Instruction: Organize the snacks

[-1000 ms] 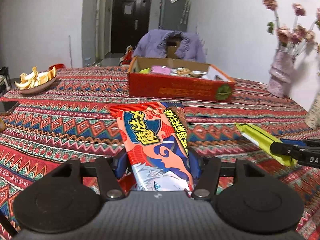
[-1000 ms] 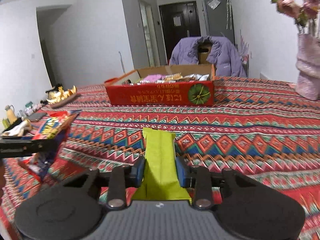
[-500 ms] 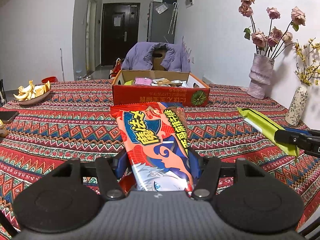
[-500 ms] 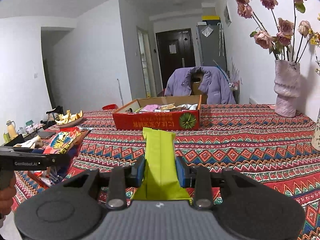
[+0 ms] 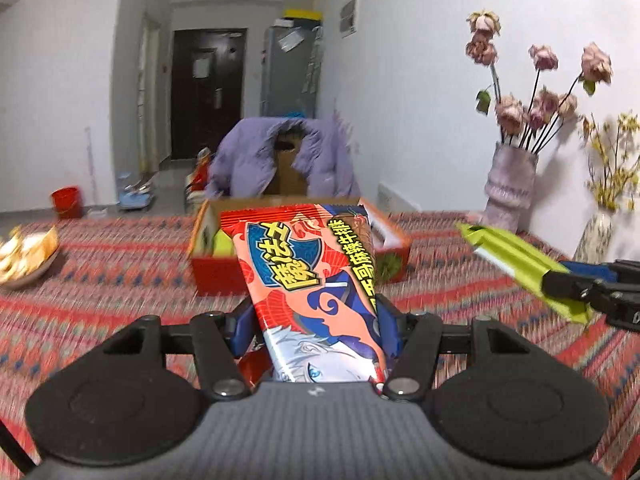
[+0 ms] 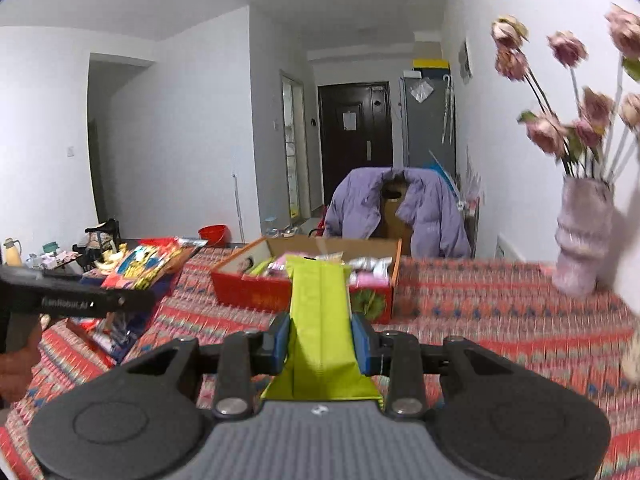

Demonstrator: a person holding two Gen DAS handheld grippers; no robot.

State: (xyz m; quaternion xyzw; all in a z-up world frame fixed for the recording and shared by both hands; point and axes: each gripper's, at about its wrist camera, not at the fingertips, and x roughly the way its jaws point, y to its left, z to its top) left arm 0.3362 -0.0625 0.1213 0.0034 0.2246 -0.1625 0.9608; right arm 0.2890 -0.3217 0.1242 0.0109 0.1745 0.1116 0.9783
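My left gripper (image 5: 316, 330) is shut on a red and blue snack packet (image 5: 316, 276) with yellow lettering, held up above the patterned tablecloth (image 5: 104, 264). My right gripper (image 6: 322, 338) is shut on a lime-green packet (image 6: 320, 312), also lifted off the cloth. Ahead of both stands an open red cardboard box (image 6: 260, 294) with several snacks inside. The box (image 5: 216, 276) is partly hidden behind the red packet in the left wrist view. The green packet (image 5: 516, 264) and right gripper also show at the right there. The red packet (image 6: 144, 264) shows at the left in the right wrist view.
A vase of dried roses (image 5: 510, 194) and a second vase (image 5: 598, 236) stand at the table's right. A dish of peels (image 5: 24, 256) sits at the far left. A chair draped with a purple jacket (image 6: 394, 212) stands behind the box.
Both grippers have risen with their packets, so the table has dropped lower in view. The box now looks nearer and sits behind the packets' tips.
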